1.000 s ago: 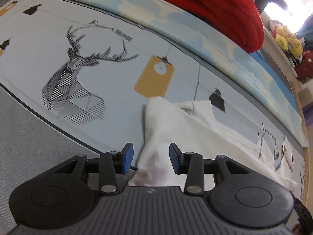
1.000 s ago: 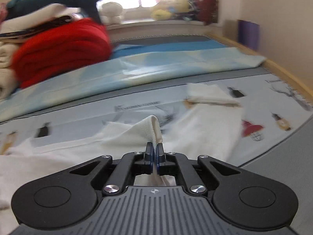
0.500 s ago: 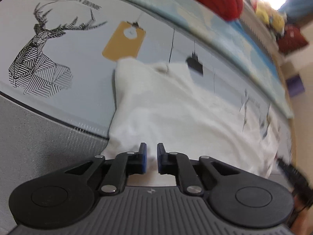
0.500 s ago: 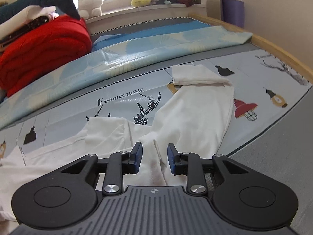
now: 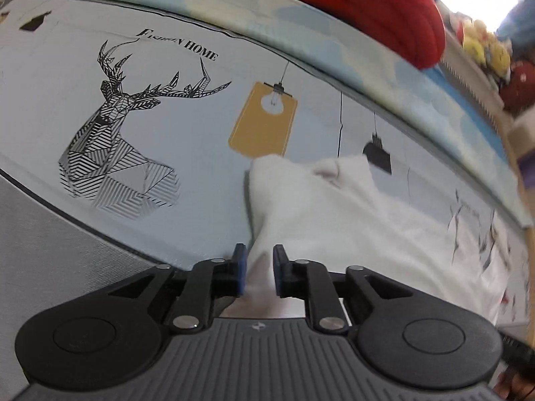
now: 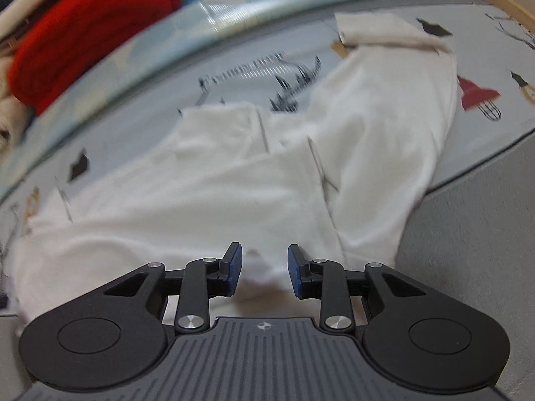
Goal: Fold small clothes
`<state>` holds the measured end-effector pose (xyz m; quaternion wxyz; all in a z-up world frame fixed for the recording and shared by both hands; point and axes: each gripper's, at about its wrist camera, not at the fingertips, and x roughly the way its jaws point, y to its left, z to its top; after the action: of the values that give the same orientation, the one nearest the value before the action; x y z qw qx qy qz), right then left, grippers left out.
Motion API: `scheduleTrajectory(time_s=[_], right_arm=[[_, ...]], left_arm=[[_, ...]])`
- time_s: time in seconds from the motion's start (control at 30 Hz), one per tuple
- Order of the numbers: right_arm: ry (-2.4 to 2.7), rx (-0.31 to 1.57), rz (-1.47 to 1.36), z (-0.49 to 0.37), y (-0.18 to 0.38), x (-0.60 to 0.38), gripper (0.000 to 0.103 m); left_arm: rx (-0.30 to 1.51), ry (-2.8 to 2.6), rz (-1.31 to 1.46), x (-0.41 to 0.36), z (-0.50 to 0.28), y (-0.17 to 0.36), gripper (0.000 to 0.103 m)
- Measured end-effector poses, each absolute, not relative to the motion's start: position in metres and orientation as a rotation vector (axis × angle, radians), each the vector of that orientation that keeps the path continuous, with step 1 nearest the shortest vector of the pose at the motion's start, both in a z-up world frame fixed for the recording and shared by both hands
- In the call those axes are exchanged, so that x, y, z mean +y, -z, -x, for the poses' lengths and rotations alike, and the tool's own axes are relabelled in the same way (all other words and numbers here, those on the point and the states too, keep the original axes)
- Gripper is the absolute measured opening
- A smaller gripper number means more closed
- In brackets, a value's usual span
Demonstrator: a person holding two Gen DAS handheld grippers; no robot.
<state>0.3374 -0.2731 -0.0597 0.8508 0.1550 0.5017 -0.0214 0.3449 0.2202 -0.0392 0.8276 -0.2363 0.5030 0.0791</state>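
Note:
A small white garment (image 5: 334,220) lies spread on a printed bedsheet (image 5: 117,127). In the left wrist view my left gripper (image 5: 257,272) sits at the garment's near left edge. Its jaws are opening, and a ridge of white cloth stands in the narrow gap between the blue pads. The right wrist view is blurred. There the white garment (image 6: 217,193) lies flat with a sleeve folded over at the far right. My right gripper (image 6: 265,270) hangs low over its near hem, open, with cloth under the gap and neither pad pressing on it.
A red folded blanket (image 5: 367,10) and a light blue quilt (image 5: 301,26) lie along the far side of the bed. Plush toys (image 5: 485,46) sit on a ledge behind. A wooden bed rail (image 6: 501,0) runs at the right. Plain grey sheet (image 6: 468,234) borders the print nearer to me.
My right gripper let go of the raised fold, opened and sank toward the garment, which now lies flat. My left gripper nearly shut at the cloth's edge, then parted a little.

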Motion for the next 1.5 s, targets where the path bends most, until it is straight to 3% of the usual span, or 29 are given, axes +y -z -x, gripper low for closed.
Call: scheduleTrajectory(time_s=[0.23, 0.37, 0.47, 0.5, 0.53, 0.83, 0.93, 1.1, 1.17, 1.2, 1.23, 1.33, 1.43, 1.47, 1.5], right_arm=[[0.086, 0.980, -0.340, -0.340, 0.048, -0.287, 0.031], [0.154, 0.933, -0.371, -0.344, 0.041, -0.307, 0.041], [0.211, 0.902, -0.412, -0.346, 0.037, -0.325, 0.043], [0.229, 0.891, -0.432, -0.346, 0.036, -0.331, 0.043], [0.245, 0.882, -0.451, -0.346, 0.035, -0.336, 0.043], [0.356, 0.849, -0.532, -0.350, 0.041, -0.365, 0.043], [0.377, 0.854, -0.566, -0.353, 0.046, -0.374, 0.043], [0.453, 0.855, -0.591, -0.356, 0.052, -0.393, 0.043], [0.485, 0.857, -0.624, -0.358, 0.057, -0.405, 0.043], [0.498, 0.858, -0.645, -0.358, 0.061, -0.411, 0.043], [0.509, 0.859, -0.666, -0.358, 0.064, -0.417, 0.043], [0.511, 0.862, -0.717, -0.359, 0.075, -0.426, 0.043], [0.487, 0.848, -0.687, -0.363, 0.074, -0.423, 0.043], [0.473, 0.840, -0.691, -0.364, 0.075, -0.424, 0.042], [0.458, 0.833, -0.699, -0.365, 0.076, -0.424, 0.033]], left_arm=[[1.039, -0.164, 0.529, 0.215, -0.357, 0.043, 0.052], [1.030, -0.171, 0.511, 0.218, -0.366, 0.053, 0.053], [1.053, -0.169, 0.493, 0.218, -0.371, 0.062, 0.042], [1.055, -0.155, 0.485, 0.218, -0.372, 0.063, 0.015], [1.054, -0.154, 0.464, 0.218, -0.374, 0.062, 0.003], [1.001, -0.274, 0.392, 0.229, -0.380, 0.057, 0.001], [0.999, -0.307, 0.426, 0.238, -0.381, 0.048, 0.008], [0.897, -0.154, 0.369, 0.212, -0.378, 0.018, 0.009], [0.989, 0.000, 0.364, 0.193, -0.384, 0.031, 0.021], [1.063, 0.036, 0.339, 0.183, -0.386, 0.042, 0.035], [1.161, 0.029, 0.279, 0.171, -0.388, 0.057, 0.039], [1.167, 0.031, -0.001, 0.132, -0.381, 0.062, 0.042], [1.168, 0.046, 0.024, 0.128, -0.382, 0.057, 0.042], [1.179, 0.040, 0.041, 0.130, -0.383, 0.058, 0.042], [1.180, 0.032, 0.039, 0.131, -0.384, 0.058, 0.042]])
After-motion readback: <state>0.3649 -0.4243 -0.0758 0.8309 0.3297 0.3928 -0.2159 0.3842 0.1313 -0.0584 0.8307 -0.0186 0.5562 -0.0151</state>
